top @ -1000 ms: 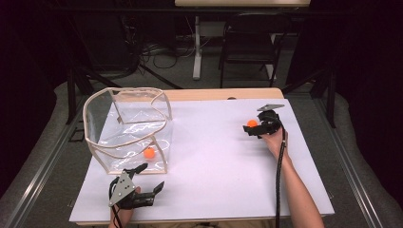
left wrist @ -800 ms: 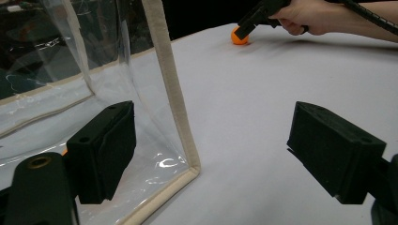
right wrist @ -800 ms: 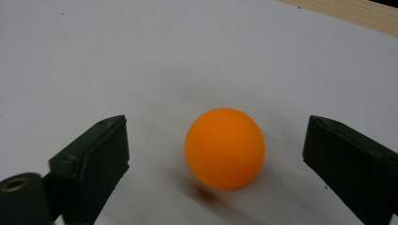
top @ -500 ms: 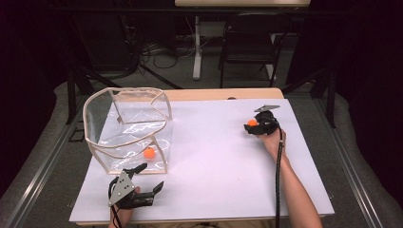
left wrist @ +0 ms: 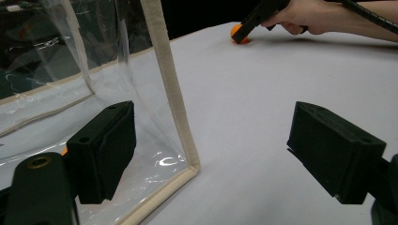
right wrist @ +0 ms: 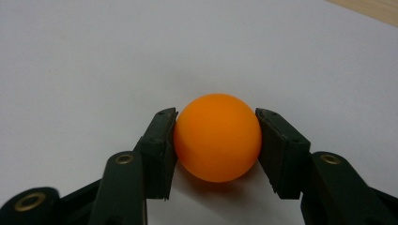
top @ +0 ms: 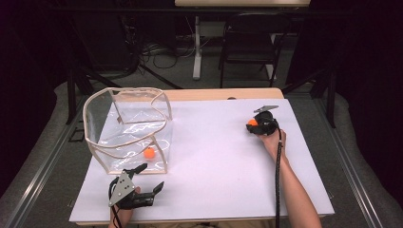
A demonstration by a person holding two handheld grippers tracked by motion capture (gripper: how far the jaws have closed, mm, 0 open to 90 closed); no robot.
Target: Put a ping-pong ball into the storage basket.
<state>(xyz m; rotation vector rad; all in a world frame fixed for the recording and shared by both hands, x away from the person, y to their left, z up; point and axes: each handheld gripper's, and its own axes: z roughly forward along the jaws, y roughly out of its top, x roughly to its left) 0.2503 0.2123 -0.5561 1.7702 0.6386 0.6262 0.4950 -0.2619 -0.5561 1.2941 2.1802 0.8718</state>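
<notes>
Here, high view: we see our right gripper (top: 255, 126) at the right of the frame, its jaws having just been closing on an orange ball (top: 252, 122) that sits on the white table (top: 223, 161).
High view, the far target: we judge the clear bag (top: 128, 128) at the left of the frame to be where the ball goes; a second orange ball (top: 149, 153) already lies inside it, well apart from the one we grip.
High view, risk: we have the width of the table to cross, and a smooth round ball can squirt out if our squeeze slackens on the way.
Left gripper view: our left gripper (left wrist: 220, 150) stands with jaws wide apart and nothing between them, just beside the bag's beige-trimmed corner at lower centre; the held ball (left wrist: 237, 33) shows in the upper middle.
Left gripper view, risk: the bag looks limp, so we could knock its rim and tip it, or drop the ball outside.
Right gripper view: the ball fills the centre of the frame, both pads (right wrist: 164, 140) pressed against its sides, so we are gripping it.
Right gripper view, risk: the pads meet the ball only at its widest line, so a tilt during the lift could let it roll free.
</notes>
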